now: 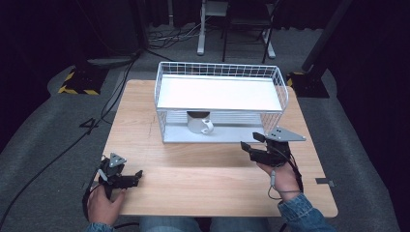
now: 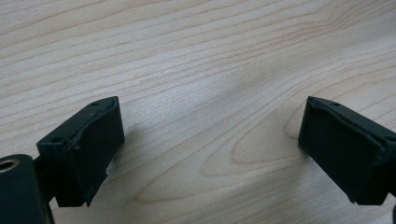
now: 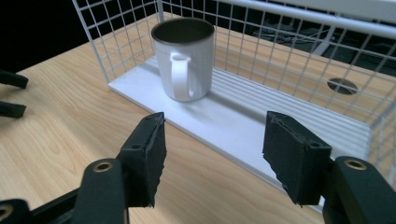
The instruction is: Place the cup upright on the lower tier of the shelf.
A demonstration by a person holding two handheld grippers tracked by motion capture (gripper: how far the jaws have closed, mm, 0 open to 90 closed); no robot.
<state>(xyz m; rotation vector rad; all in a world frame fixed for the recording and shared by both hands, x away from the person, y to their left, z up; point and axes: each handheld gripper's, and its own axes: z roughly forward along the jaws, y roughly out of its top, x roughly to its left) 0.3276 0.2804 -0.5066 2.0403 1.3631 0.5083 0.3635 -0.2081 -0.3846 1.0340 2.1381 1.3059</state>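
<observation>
While the white mug (image 3: 184,58) stands on the rack's (image 1: 220,94) lower shelf at frame centre, both the right gripper (image 3: 212,154) and the left gripper (image 2: 208,144) gape empty.

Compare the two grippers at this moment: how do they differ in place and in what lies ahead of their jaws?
The left gripper sits near the table's front edge, far from the rack; the right gripper is close by the rack's lower shelf. The left gripper faces bare wood; the right gripper faces the white mug standing upright on that shelf. Both are open, hand-held, with nothing between the jaws.
</observation>
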